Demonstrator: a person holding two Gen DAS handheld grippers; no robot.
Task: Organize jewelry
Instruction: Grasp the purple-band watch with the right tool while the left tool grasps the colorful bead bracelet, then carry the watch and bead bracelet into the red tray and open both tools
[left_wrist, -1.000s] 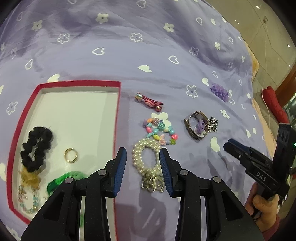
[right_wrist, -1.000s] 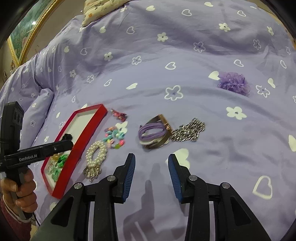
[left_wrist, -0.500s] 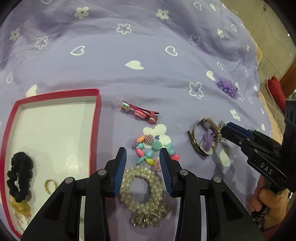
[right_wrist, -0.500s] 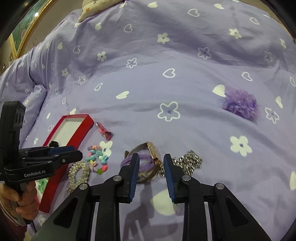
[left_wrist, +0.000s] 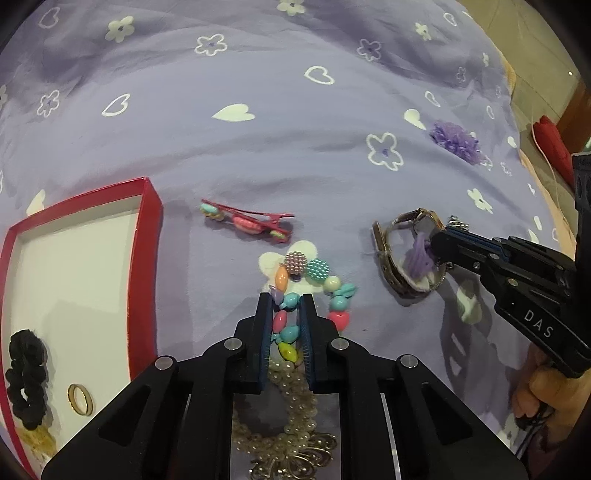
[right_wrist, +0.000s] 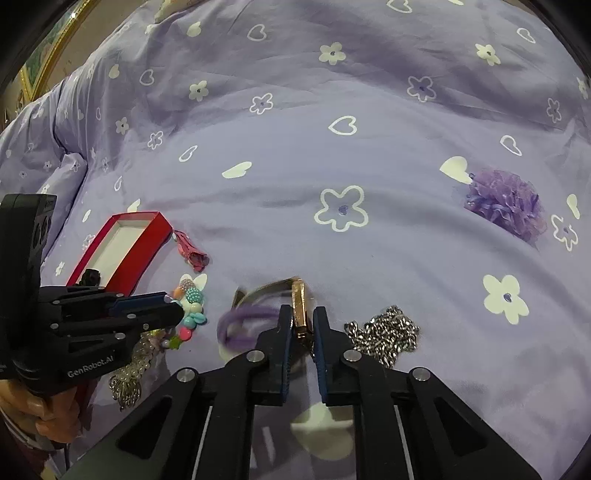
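The left claw (left_wrist: 287, 320) stands narrow, its blue-lined fingers closed in on one side of the coloured bead bracelet (left_wrist: 310, 291), with several beads caught in the gap. The bracelet lies on the purple bedspread (left_wrist: 258, 155), just beyond the pearl bracelet (left_wrist: 280, 417), which sits beneath the claw body. Judged from its look, the bead string is light and limp: it will drape and swing when lifted, and the smooth round beads may roll between the pads. Grip across the cord between two beads, not on a bead crown.

The right claw (right_wrist: 302, 328) is likewise narrow and brackets the gold case of the wristwatch (right_wrist: 297, 306); firm contact cannot be confirmed. A purple hair tie (right_wrist: 243, 325) is looped through the watch strap. The case is rigid and the heaviest part, so it offers the sound hold; the strap flexes and the tie may drop free in transit. The silver chain (right_wrist: 384, 332) lies just right of this claw.

Further out, the red hair clip (left_wrist: 247, 221) rests near the corner of the red-walled box (left_wrist: 149, 254), which holds a black scrunchie (left_wrist: 26, 384) and a gold ring (left_wrist: 80, 398). A purple pom-pom (right_wrist: 506, 206) lies well apart.
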